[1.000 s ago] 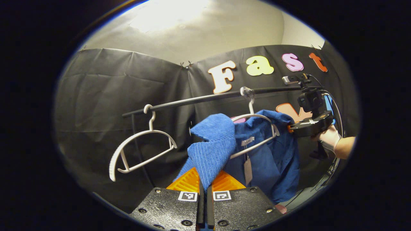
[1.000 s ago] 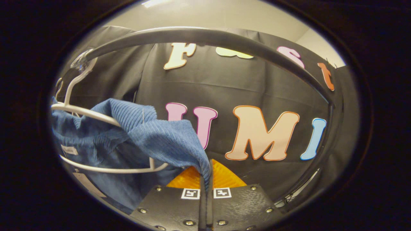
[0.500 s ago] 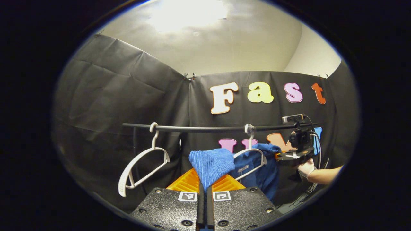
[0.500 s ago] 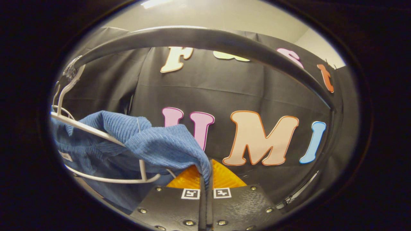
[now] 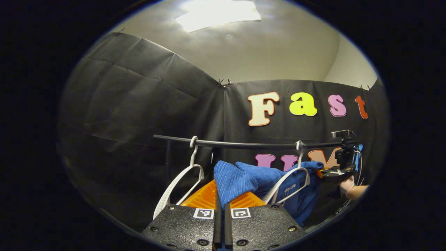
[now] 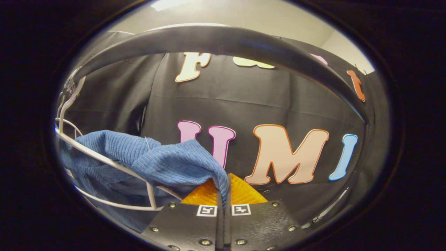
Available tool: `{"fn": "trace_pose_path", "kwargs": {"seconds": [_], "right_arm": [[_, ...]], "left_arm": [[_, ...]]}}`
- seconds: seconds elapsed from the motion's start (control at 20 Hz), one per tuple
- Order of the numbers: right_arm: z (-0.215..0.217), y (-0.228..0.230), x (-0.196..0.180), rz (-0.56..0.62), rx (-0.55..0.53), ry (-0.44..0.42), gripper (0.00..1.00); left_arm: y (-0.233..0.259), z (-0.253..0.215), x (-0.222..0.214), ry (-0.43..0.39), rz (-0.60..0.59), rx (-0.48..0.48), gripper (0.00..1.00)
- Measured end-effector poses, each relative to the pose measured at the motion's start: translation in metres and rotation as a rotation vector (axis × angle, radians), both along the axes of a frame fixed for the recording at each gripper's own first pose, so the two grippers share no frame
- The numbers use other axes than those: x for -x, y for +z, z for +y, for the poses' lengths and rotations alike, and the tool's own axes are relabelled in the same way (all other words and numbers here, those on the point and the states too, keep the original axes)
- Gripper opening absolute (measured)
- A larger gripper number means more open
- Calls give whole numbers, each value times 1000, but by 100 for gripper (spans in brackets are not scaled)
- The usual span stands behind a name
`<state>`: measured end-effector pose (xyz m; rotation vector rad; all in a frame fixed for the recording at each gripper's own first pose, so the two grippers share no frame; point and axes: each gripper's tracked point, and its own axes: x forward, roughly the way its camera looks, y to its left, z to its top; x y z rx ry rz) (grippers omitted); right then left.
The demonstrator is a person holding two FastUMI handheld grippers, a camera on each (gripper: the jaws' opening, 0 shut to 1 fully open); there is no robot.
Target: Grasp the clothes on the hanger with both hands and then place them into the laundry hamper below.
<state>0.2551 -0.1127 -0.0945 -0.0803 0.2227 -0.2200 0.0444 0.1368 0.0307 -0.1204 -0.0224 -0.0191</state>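
Note:
A blue ribbed garment [image 5: 259, 177] hangs on a white hanger [image 5: 291, 176] from a black rail [image 5: 244, 144]. My left gripper [image 5: 221, 196] is shut on a fold of its near shoulder, stretched toward me below the rail. In the right gripper view, my right gripper [image 6: 224, 188] is shut on the garment [image 6: 156, 162] at its other shoulder, just under the rail [image 6: 226, 38]. The hanger [image 6: 101, 159] lies tilted across the cloth. In the left gripper view, the right gripper [image 5: 320, 171] shows at the garment's far end, held by a hand [image 5: 352, 190].
An empty white hanger [image 5: 177, 184] hangs on the rail to the left of the garment. The rail's upright post [image 5: 168, 157] stands at its left end. Black cloth walls close the booth behind and to the left.
My left gripper has drawn back from the rail with the cloth, so rail and hangers look smaller and lower. The hanger has tilted more, and the right gripper has kept its hold.

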Motion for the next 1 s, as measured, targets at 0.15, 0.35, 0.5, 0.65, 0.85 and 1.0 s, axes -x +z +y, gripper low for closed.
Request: {"fn": "trace_pose_path", "kwargs": {"seconds": [0.15,0.35,0.5,0.65,0.85,1.0], "right_arm": [[1,-5,-4,3,17,10,1],[-2,-18,-17,28,-12,10,1],[-6,-24,-20,27,-8,0,0],[-11,-20,-22,2,-1,-22,0],[-19,-25,-18,-13,-3,-50,0],[-24,-31,-10,-18,-4,-60,1]], "left_arm": [[-13,5,-6,15,31,5,4],[-28,4,-17,25,55,-13,4],[-39,-1,-24,17,74,-13,4],[-54,-2,-30,15,103,4,4],[-70,-6,-38,2,131,31,4],[-80,-9,-43,-1,145,39,4]]}}
